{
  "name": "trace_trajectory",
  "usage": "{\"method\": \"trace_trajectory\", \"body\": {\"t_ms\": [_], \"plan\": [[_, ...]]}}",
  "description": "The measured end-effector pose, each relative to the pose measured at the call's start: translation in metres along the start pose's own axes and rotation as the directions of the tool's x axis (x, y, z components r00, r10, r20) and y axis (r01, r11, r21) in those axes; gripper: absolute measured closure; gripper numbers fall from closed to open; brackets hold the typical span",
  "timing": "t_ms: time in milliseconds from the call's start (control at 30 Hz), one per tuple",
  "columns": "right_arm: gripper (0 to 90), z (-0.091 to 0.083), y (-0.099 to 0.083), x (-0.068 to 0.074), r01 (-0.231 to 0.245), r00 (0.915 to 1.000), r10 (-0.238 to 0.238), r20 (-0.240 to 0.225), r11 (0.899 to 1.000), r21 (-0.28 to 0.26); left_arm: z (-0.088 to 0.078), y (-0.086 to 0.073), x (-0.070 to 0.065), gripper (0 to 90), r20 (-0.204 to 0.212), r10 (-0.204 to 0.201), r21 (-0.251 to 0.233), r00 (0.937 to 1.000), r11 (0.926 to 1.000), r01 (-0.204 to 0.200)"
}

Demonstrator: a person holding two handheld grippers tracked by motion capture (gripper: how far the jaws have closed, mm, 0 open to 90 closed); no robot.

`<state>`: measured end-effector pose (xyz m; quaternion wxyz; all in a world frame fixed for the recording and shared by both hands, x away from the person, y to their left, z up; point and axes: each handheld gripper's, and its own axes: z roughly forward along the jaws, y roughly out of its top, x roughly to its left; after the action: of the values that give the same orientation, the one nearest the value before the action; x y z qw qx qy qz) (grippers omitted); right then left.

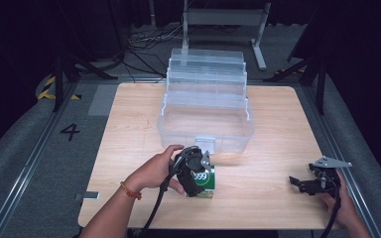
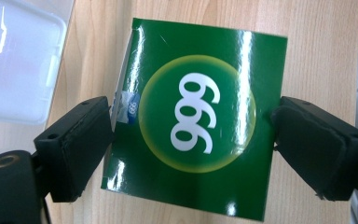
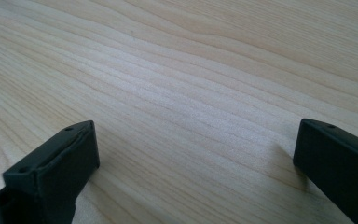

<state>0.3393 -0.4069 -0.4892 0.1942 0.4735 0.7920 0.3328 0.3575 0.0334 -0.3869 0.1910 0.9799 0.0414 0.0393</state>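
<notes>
A glossy green carton marked 999 (image 1: 206,182) stands on the wooden table (image 1: 268,148) near its front edge, just before the clear box. My left gripper (image 1: 198,173) points down over it. In the left gripper view the carton (image 2: 196,116) lies between the two black jaws, whose pads (image 2: 81,144) sit right at its left and right edges without visibly squeezing it; left gripper (image 2: 192,126) open. My right gripper (image 1: 298,184) rests low at the table's front right, open, with bare wood (image 3: 191,107) between its jaws.
A clear plastic tiered toolbox (image 1: 206,119) stands open at the middle back of the table, its trays stepped away from me; one corner of it (image 2: 18,60) lies close by the left gripper. Beyond the table are metal frames and cables on the floor.
</notes>
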Motion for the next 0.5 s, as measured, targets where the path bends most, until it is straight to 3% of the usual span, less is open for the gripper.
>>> {"method": "trace_trajectory", "body": {"t_ms": [100, 233, 300, 367, 433, 500], "plan": [[0.4, 0.000, 0.000, 0.000, 0.000, 1.0000, 0.000, 0.000, 1.000, 0.000, -0.003, 0.004, 0.001, 14.5, -0.010, 0.045, -0.010, 0.9990, 0.9990, -0.045], [0.3, 0.000, 0.000, 0.000, 0.001, 1.0000, -0.001, 0.000, 1.000, 0.000, 0.004, 0.007, 0.003, 14.8, 0.004, 0.062, 0.029, 0.9980, 0.9976, -0.062], [0.3, 0.000, 0.000, 0.000, 0.000, 1.0000, 0.000, 0.000, 1.000, 0.000, 0.006, 0.009, 0.004, 13.0, -0.006, 0.071, 0.026, 0.9975, 0.9972, -0.070], [0.3, 0.000, 0.000, 0.000, 0.001, 1.0000, -0.001, 0.000, 1.000, 0.000, 0.007, 0.009, 0.008, 13.1, -0.027, 0.039, 0.017, 0.9989, 0.9991, -0.039], [0.3, 0.000, 0.000, 0.000, 0.001, 1.0000, -0.001, 0.000, 1.000, 0.000, 0.008, 0.007, 0.011, 13.0, -0.017, 0.016, -0.002, 0.9997, 0.9999, -0.016], [0.3, 0.000, 0.000, 0.000, 0.001, 1.0000, -0.001, 0.000, 1.000, 0.000, 0.006, 0.007, 0.013, 14.3, -0.013, 0.024, -0.001, 0.9996, 0.9997, -0.024]]}}
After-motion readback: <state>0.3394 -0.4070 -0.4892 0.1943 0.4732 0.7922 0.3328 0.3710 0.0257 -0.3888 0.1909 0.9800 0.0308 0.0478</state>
